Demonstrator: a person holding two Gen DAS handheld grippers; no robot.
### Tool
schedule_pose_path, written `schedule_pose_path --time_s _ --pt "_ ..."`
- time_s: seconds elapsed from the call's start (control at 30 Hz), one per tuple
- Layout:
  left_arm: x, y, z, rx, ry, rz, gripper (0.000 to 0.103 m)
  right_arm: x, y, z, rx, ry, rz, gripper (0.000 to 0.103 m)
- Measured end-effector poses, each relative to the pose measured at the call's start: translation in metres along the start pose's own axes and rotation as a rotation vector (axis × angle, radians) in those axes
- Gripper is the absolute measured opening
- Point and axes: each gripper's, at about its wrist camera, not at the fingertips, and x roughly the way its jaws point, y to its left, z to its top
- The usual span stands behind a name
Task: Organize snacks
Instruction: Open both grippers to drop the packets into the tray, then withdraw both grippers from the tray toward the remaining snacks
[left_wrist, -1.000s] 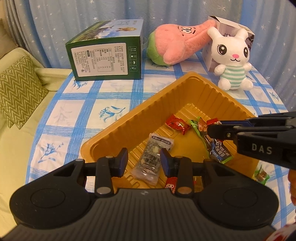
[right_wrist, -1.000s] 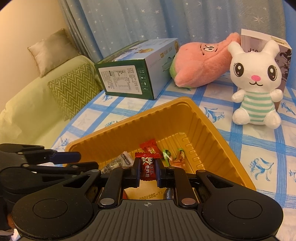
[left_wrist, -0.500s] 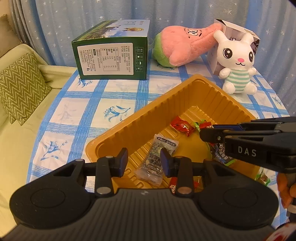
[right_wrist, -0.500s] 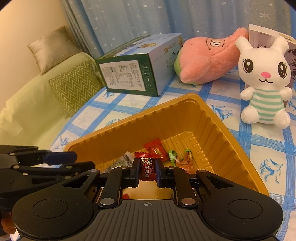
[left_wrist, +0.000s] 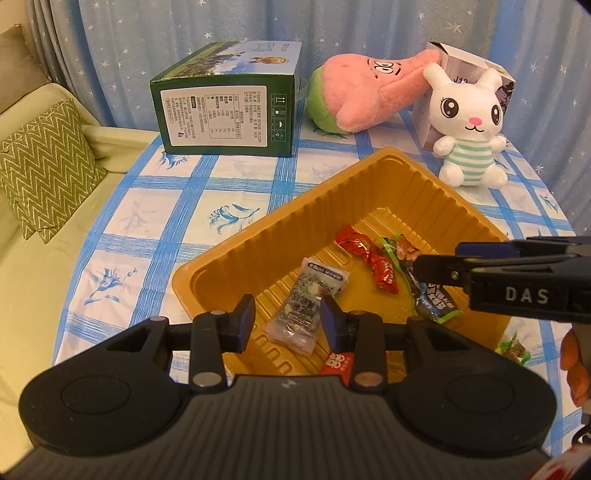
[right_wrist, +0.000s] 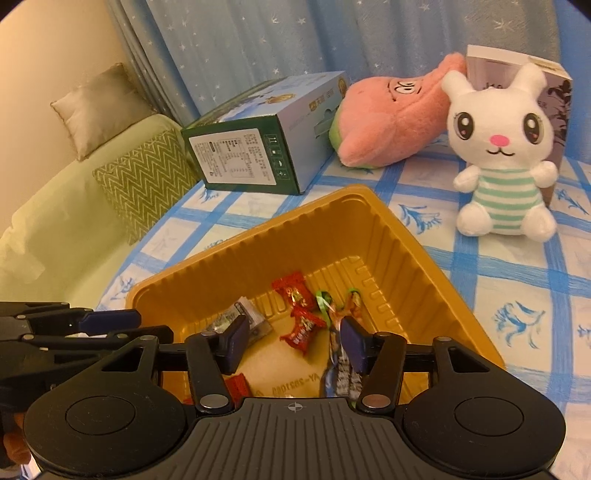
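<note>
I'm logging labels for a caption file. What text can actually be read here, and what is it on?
"DAS": side of the right tongs.
"J1", partly hidden: grey box.
"AY-2821088", mirrored, digits uncertain: tray floor.
Green box panel, snack wrappers: too small or blurred.

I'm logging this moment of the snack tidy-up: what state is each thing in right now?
left gripper: open, holding nothing, over the tray.
right gripper: open, holding nothing, over the tray.
gold tray: upright, holding several snacks.
red candy: lying loose in the tray.
clear snack packet: lying flat in the tray.
green box: closed, lying on the table.
green-wrapped snack: outside the tray, on the tablecloth.
</note>
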Motion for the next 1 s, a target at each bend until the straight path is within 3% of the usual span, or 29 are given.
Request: schedule_pose_path --time_s 0.5,1.0 --pt "-0.068 -0.036 -0.027 0.006 -0.074 -0.028 0.038 -0.081 -0.013 -0.034 0.043 -0.045 0.012 0.062" --pt "-0.121 -0.096 -0.089 0.039 -0.058 -0.102 0.038 -0.161 -0.031 -0.097 0.088 -0.051 -0.014 0.063"
